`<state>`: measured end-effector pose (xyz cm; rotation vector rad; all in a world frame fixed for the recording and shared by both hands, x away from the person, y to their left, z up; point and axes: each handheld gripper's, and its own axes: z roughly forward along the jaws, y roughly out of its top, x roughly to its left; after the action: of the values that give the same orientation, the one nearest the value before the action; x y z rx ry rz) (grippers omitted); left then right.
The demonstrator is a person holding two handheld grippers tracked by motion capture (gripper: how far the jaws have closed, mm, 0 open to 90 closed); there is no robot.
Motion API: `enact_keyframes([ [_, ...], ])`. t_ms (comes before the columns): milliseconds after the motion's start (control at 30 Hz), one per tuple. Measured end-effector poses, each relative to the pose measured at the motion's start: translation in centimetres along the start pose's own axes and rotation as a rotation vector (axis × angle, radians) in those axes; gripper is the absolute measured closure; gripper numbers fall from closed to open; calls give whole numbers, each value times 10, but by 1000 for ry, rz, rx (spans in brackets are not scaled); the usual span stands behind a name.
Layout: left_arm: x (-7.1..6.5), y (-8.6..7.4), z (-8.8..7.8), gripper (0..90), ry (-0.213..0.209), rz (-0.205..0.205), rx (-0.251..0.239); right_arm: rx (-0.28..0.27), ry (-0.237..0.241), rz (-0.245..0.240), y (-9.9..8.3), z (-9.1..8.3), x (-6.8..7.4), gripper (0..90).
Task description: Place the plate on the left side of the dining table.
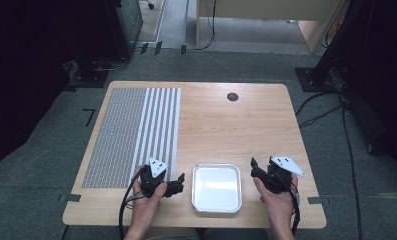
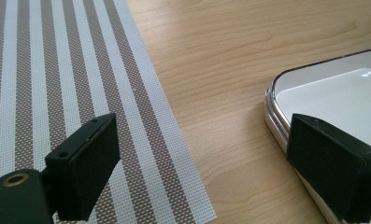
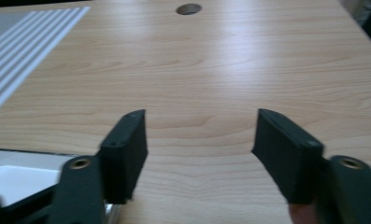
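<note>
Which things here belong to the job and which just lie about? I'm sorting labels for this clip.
In the job: metal tray, left gripper beside it, right gripper on its other side, both open and holding nothing.

Lying about: striped mat, round hole in the table.

Tray [image 1: 216, 187] between both hand-held grippers, placemat [image 1: 131, 135] at table's [image 1: 236, 125] left

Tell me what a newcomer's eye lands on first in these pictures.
The shiny square metal tray at the near middle of the wooden table stands out, empty and bright. A striped woven placemat covers the table's left part. The left gripper and right gripper flank the tray, both open and holding nothing.
</note>
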<state>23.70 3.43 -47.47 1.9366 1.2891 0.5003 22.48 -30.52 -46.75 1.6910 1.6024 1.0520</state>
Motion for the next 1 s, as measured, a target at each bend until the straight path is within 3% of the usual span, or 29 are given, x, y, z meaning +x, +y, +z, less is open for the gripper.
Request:
enact_keyframes([
  [67, -4, -1, 2, 100, 5, -1, 2, 9, 82, 3, -2, 0, 3, 471],
  [300, -16, -5, 6, 103, -41, -1, 26, 22, 145, 5, -8, 2, 10, 568],
  [400, -19, -6, 7, 166, -41, 7, 28, 63, 176, 31, -12, 4, 11, 600],
  [500, -23, -8, 7, 299, -32, 3, 31, 74, 198, 58, -13, 4, 11, 650],
  [567, -26, -8, 7, 340, -38, -4, 27, 87, 240, 94, -13, 3, 10, 698],
  [600, -27, -9, 7, 405, -55, -8, 25, 94, 253, 98, -14, 3, 10, 718],
  [700, -28, -9, 7, 471, -88, -20, 32, 107, 253, 88, -15, 4, 10, 763],
  [733, -29, -10, 7, 497, -101, -24, 33, 119, 273, 108, -15, 4, 10, 787],
  [833, -30, -11, 7, 513, -129, -29, 33, 131, 308, 130, -16, 5, 9, 829],
  [1000, -33, -11, 5, 565, -215, -26, 16, 156, 325, 143, -20, 9, 9, 850],
])
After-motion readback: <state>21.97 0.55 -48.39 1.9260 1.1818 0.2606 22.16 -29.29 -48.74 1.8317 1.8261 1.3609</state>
